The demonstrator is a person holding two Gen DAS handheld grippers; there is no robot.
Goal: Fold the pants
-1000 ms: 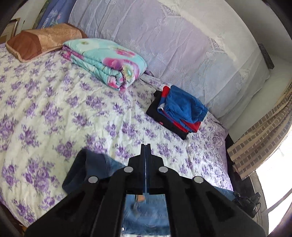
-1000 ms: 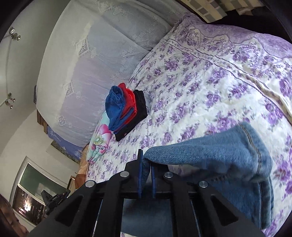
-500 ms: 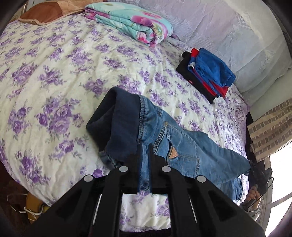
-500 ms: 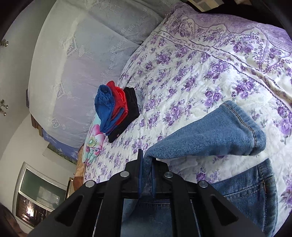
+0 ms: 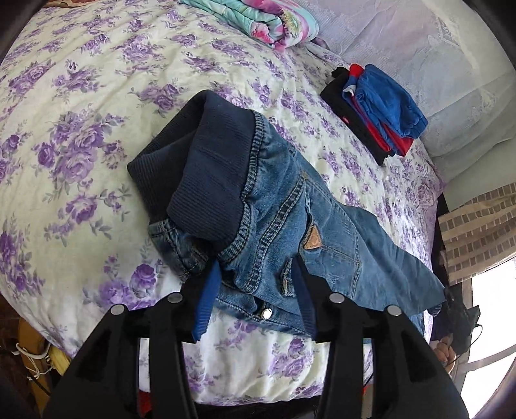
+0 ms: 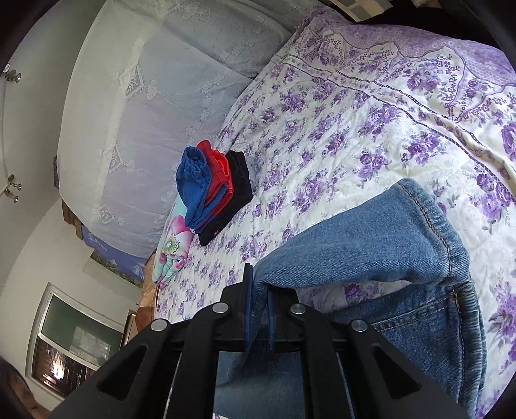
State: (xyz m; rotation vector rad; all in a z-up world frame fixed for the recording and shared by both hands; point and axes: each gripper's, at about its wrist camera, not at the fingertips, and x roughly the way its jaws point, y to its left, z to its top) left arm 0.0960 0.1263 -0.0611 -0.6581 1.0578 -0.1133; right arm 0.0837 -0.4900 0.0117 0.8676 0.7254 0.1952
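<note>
We see blue jeans (image 5: 283, 222) lying crumpled on a bed (image 5: 80, 135) with a purple-flowered cover. Our left tongs (image 5: 254, 290) are opening, the waistband loose between them. Our right tongs (image 6: 258, 303) pinch a denim leg.

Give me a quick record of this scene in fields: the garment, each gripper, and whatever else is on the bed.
garment: jeans, lying on the floral bedspread
left gripper: jaws opening, denim between them
right gripper: shut on a jeans leg
other items: folded clothes stack, folded floral blanket
fold status: unfinished, leg still lifted
</note>
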